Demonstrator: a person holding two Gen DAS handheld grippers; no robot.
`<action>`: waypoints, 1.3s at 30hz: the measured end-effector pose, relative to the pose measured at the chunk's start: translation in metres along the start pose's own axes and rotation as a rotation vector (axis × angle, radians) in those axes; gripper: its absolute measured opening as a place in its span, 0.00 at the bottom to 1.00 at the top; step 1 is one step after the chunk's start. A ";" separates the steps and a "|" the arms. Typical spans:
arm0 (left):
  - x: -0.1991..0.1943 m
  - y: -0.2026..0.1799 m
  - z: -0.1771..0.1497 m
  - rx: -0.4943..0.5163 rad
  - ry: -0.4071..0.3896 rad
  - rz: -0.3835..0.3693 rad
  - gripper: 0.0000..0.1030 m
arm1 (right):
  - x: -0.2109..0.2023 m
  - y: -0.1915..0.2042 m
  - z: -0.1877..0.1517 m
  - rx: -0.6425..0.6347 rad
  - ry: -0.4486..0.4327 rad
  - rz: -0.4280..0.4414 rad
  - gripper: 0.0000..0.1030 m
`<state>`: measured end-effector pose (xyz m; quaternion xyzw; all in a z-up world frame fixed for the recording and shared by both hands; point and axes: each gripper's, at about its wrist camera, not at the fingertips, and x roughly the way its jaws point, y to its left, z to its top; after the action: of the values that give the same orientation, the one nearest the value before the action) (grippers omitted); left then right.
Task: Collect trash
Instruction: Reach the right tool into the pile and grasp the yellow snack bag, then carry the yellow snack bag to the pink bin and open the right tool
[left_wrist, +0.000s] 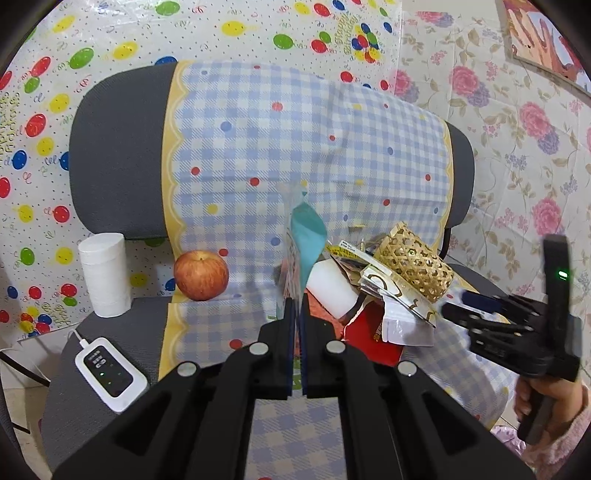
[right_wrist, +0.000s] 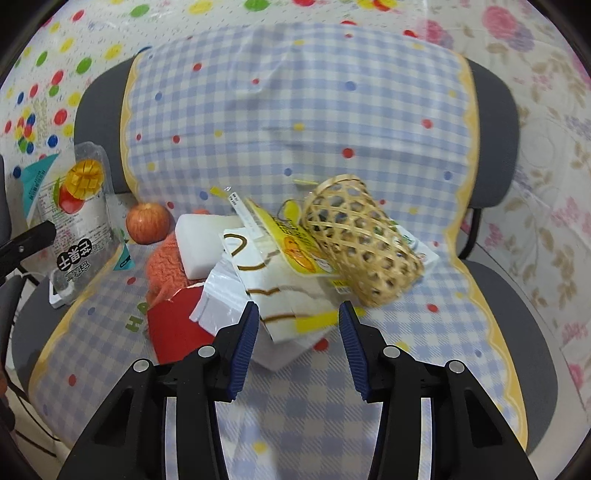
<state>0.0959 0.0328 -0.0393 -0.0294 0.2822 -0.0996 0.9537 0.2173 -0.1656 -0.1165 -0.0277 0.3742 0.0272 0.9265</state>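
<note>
My left gripper (left_wrist: 296, 306) is shut on a dried-mango snack pouch (left_wrist: 304, 236), held upright and edge-on above the chair seat. The same pouch (right_wrist: 79, 210) shows at the left of the right wrist view, printed with a cut mango. My right gripper (right_wrist: 297, 325) is open and empty, just in front of a white wrapper with brown lines (right_wrist: 273, 291). The trash pile on the seat also holds a yellow packet (right_wrist: 295, 240), a clear bag (right_wrist: 221, 295) and a red wrapper (right_wrist: 173, 325). The right gripper (left_wrist: 458, 308) also shows at the right of the left wrist view.
A woven bamboo basket (right_wrist: 362, 236) lies on its side on the pile. A white block (right_wrist: 201, 240), an orange fuzzy cloth (right_wrist: 162, 266), an apple (left_wrist: 201, 275), a tissue roll (left_wrist: 104, 273) and a white charging device (left_wrist: 109, 373) sit on the checked cloth (left_wrist: 258, 147) over the grey chair (left_wrist: 110, 155).
</note>
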 end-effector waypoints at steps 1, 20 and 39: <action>0.002 0.000 0.000 0.000 0.003 0.000 0.00 | 0.007 0.002 0.003 -0.011 0.008 -0.001 0.45; 0.004 0.004 0.002 -0.004 0.000 -0.002 0.00 | -0.001 -0.005 0.062 0.083 -0.163 0.026 0.01; -0.070 -0.105 -0.033 0.171 -0.071 -0.280 0.00 | -0.177 -0.059 -0.068 0.290 -0.206 -0.026 0.02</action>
<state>0.0020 -0.0556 -0.0175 0.0092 0.2322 -0.2538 0.9389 0.0468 -0.2343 -0.0407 0.1042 0.2769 -0.0363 0.9545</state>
